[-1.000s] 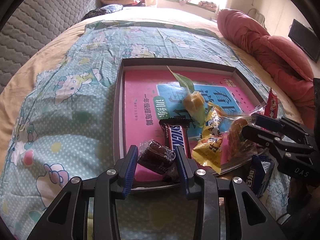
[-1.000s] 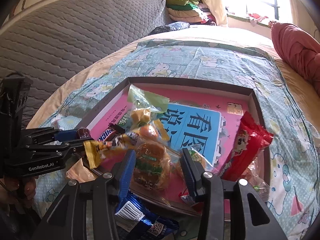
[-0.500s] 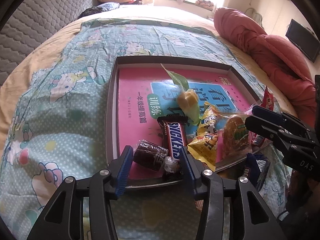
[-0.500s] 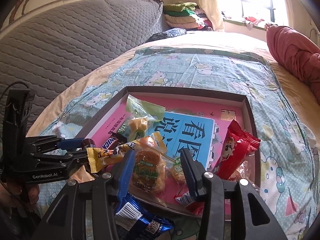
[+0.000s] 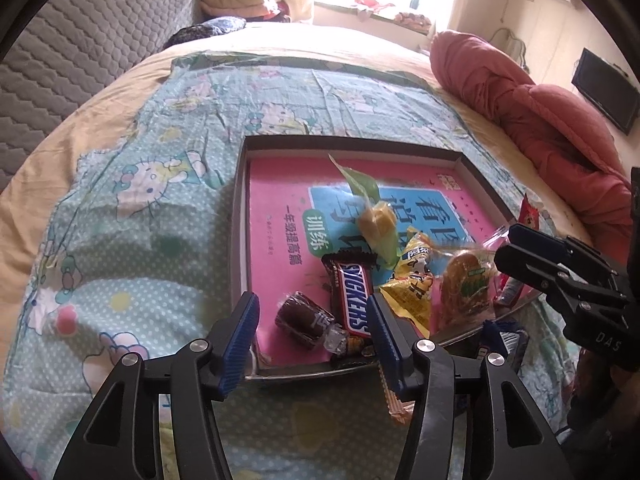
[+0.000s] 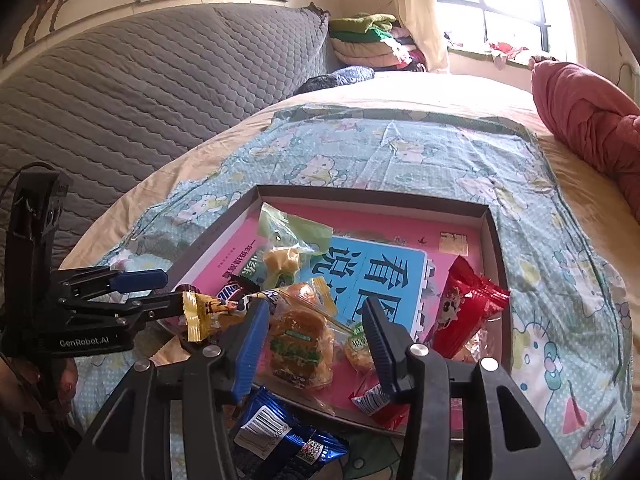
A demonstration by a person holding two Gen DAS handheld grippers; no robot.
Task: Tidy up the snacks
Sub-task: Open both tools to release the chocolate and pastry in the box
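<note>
A shallow grey-rimmed box [image 5: 240, 184] [image 6: 498, 256] with a pink book in it lies on the bed. In it are a brown wrapped candy [image 5: 306, 320], a Snickers bar [image 5: 354, 300], a yellow packet [image 5: 412, 296] [image 6: 212, 312], a clear-wrapped cake [image 5: 466, 288] [image 6: 300, 340], a green-wrapped sweet [image 5: 376, 220] [image 6: 284, 256] and a red packet [image 6: 464, 308]. My left gripper [image 5: 312, 336] is open and empty, just above the brown candy at the box's near edge. My right gripper [image 6: 316, 340] is open and empty, over the cake.
A blue packet [image 6: 280, 436] [image 5: 502, 340] lies on the Hello Kitty sheet [image 5: 120, 240] outside the box's near edge. A red quilt [image 5: 540, 120] [image 6: 584, 120] lies at the right. A grey padded headboard [image 6: 140, 92] runs along the left.
My left gripper has let go of the brown candy, opened wide and pulled back. My right gripper has drawn back and up from the cake. The candy now lies in the box.
</note>
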